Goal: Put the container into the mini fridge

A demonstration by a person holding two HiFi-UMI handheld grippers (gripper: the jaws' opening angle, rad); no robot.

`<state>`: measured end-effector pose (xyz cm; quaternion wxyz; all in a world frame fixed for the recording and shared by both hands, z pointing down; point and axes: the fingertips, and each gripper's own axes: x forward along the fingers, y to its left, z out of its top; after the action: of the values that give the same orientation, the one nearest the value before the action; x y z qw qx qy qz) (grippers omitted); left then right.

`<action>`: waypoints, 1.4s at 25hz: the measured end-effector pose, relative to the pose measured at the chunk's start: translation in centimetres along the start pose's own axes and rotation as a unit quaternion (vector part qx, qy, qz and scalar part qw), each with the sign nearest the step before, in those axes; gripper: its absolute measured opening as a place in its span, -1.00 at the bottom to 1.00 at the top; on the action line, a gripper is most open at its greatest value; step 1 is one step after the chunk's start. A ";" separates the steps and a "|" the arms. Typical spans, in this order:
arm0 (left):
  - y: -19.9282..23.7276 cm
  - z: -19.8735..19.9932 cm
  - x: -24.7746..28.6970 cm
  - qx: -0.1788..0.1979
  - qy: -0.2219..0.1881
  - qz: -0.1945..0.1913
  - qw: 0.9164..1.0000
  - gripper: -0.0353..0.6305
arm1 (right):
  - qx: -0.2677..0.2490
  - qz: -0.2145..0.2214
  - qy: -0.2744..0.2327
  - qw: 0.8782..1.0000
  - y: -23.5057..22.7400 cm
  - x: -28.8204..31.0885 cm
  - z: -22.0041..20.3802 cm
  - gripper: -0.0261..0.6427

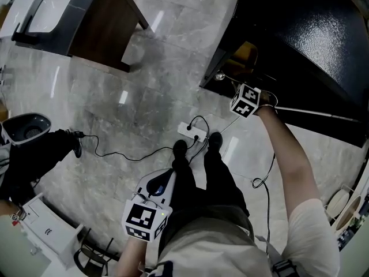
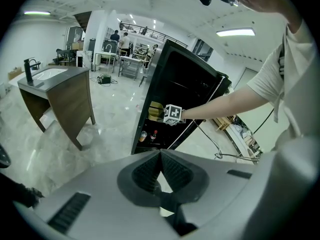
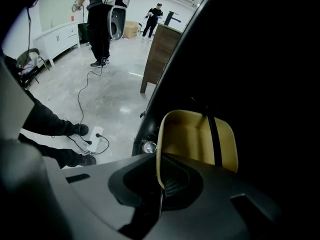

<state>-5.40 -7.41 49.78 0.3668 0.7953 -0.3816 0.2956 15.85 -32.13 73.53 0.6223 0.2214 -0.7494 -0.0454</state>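
A yellow container [image 3: 197, 136] is clamped by its near rim in my right gripper [image 3: 160, 180], which is shut on that wall. It sits inside the dark opening of the black mini fridge [image 1: 300, 33]. In the head view the right gripper [image 1: 241, 91] reaches to the fridge's open front, and the container [image 1: 244, 53] shows just inside. From the left gripper view the container [image 2: 156, 109] shows on an upper shelf beside the right gripper's marker cube [image 2: 172, 113]. My left gripper [image 2: 161, 156] hangs low by my legs [image 1: 157, 188], shut with nothing in it.
A power strip [image 1: 192, 131] with trailing cables lies on the marble floor by my feet. A metal can [image 3: 148, 146] and small bottles [image 2: 146, 135] stand low in the fridge. A wooden sink cabinet [image 1: 92, 22] stands at the back left. Another person [image 1: 34, 154] in black is at the left.
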 end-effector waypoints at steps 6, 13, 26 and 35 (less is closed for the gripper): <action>0.4 -0.6 0.0 -0.004 0.001 0.006 1.000 -0.73 | 0.002 -0.023 0.003 1.000 -0.9 0.5 -0.2 -0.82; 0.8 -0.8 0.0 -0.005 0.003 0.003 1.000 -0.73 | 0.011 -0.086 0.001 0.996 -2.0 0.2 -0.2 -0.73; 1.3 -0.1 0.2 -0.003 0.003 -0.002 1.000 -0.73 | 0.025 -0.158 0.011 0.987 -4.3 -1.1 -1.7 -0.56; 2.0 0.6 -0.5 0.003 -0.014 0.001 1.000 -0.73 | 0.039 -0.155 -0.011 0.987 -3.7 -3.1 -0.5 -0.56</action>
<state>-7.26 -8.54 49.79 0.3588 0.8002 -0.3861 0.2862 17.72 -34.16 69.52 0.5902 0.3581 -0.7144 -0.1145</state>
